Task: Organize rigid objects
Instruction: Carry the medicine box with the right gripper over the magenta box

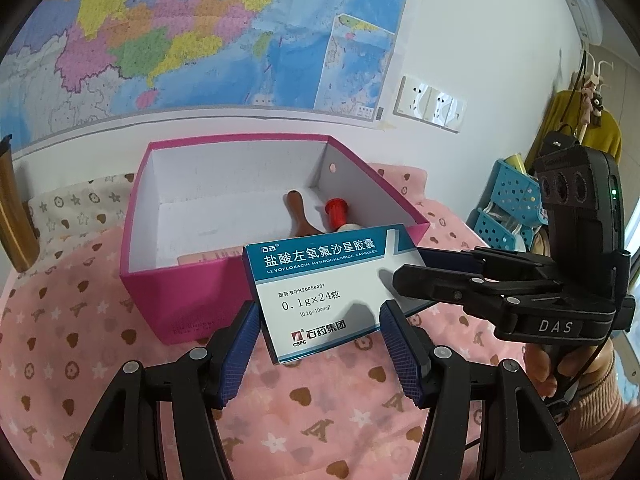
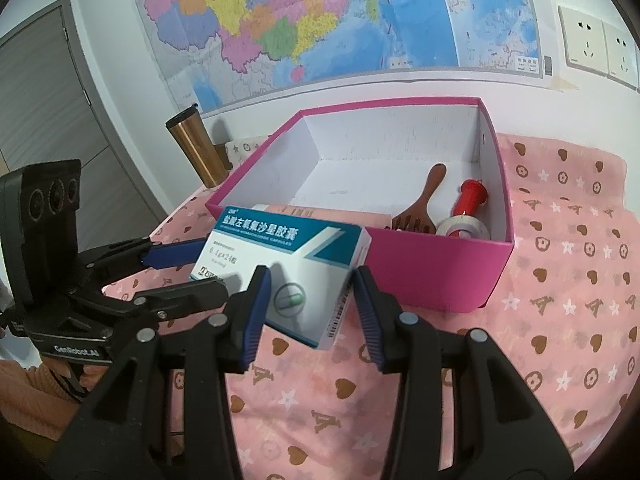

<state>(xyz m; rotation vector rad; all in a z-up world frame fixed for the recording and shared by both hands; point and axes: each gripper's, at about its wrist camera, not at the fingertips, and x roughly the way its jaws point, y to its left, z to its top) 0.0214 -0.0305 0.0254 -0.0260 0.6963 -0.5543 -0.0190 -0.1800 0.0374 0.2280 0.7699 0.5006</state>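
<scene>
1. Landmark: an open rectangular cardboard box, magenta outside and white inside [image 1: 192, 292] [image 2: 436, 272], stands on a pink cloth printed with brown hearts and white stars [image 1: 80, 344] [image 2: 560, 320] that covers the worktop.
2. Task item: a flat white-and-teal cardboard medicine carton marked "Levofloxacin Hydrochloride Capsules" [image 1: 320, 292] [image 2: 288, 268] is raised above the cloth directly in front of the box's near wall, tilted, with its upper edge level with the box rim.
3. Left hand-held gripper [image 1: 318, 354] [image 2: 182, 276]: blue-padded fingers spread wide. The carton's lower end lies between them, with a gap visible at each pad in the left wrist view. Whether either pad touches the carton cannot be told.
4. Right hand-held gripper [image 2: 310, 314] [image 1: 412, 268]: blue-padded fingers straddle the carton's opposite end. The left pad sits against the carton face; a narrow gap appears at the right pad. A firm grip cannot be confirmed.
5. Box contents, right-hand part of the floor: a brown wooden comb with a rounded handle [image 1: 298, 210] [image 2: 420, 200], and beside it a tape dispenser with a red plastic handle and a clear tape roll [image 1: 338, 214] [image 2: 466, 216]. A pale pink flat item [image 1: 210, 257] [image 2: 298, 212] lies against the inside of the near wall.
6. Left of the box: a copper-coloured metal tumbler with a black lid [image 2: 194, 146] stands by the wall.
7. Behind the box: a multicoloured wall map [image 1: 180, 40] [image 2: 320, 20].
</scene>
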